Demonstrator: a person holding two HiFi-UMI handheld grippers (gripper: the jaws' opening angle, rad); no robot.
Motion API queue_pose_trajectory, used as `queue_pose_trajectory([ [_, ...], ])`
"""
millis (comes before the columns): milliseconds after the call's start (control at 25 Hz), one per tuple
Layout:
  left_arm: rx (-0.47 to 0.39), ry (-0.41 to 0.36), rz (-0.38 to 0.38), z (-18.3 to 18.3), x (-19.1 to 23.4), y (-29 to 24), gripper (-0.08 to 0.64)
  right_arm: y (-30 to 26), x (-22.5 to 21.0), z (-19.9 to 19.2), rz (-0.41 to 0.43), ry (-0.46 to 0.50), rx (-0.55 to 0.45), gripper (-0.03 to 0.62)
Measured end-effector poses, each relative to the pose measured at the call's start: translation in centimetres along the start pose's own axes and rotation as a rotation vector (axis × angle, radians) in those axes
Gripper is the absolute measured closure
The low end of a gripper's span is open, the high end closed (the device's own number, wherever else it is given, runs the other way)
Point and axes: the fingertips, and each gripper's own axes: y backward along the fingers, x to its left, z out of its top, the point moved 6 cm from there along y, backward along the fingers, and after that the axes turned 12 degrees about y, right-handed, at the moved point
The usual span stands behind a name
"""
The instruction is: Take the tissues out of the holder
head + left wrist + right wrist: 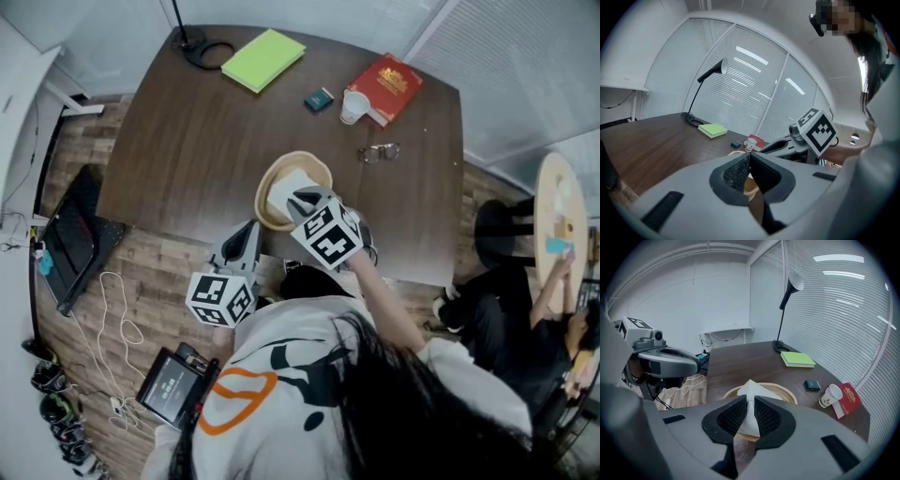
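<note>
Looking along the right gripper (750, 401), its jaws are seen closed most of the way onto a white tissue (751, 389). The tissue is pinched between the two dark pads, and its peak is pulled up into a point above the holder (786, 393).

Holder: a round woven basket, set on the dark wood table (187, 141) near the table's 6 o'clock edge in the head view. More white tissue is seen inside the basket, under the raised sheet.

Right gripper is held tilted down over the basket's 5 o'clock side in the head view.

Left gripper (750, 157): jaws are brought together at the tips, nothing is held between them. It is kept off the table at the basket's 7 o'clock, just beside it, not touching.

Other things on the table, placed from the basket:
- glasses (379, 152) at 2 o'clock, near
- paper cup (353, 105) at 1 o'clock, touching a red book (389, 84)
- small dark box (319, 99) at 12 o'clock
- green notebook (263, 59) at 12 o'clock, further off
- lamp base (202, 49) at 11 o'clock, far edge
</note>
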Motion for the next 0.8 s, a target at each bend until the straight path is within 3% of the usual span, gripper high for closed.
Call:
queue_pose_trajectory([
  [800, 0.067, -0.049, -0.123, -0.7, -2.7, -2.2, 0.561, 5.4, -0.6, -0.4, -0.117, -0.077, -0.071, 0.537],
])
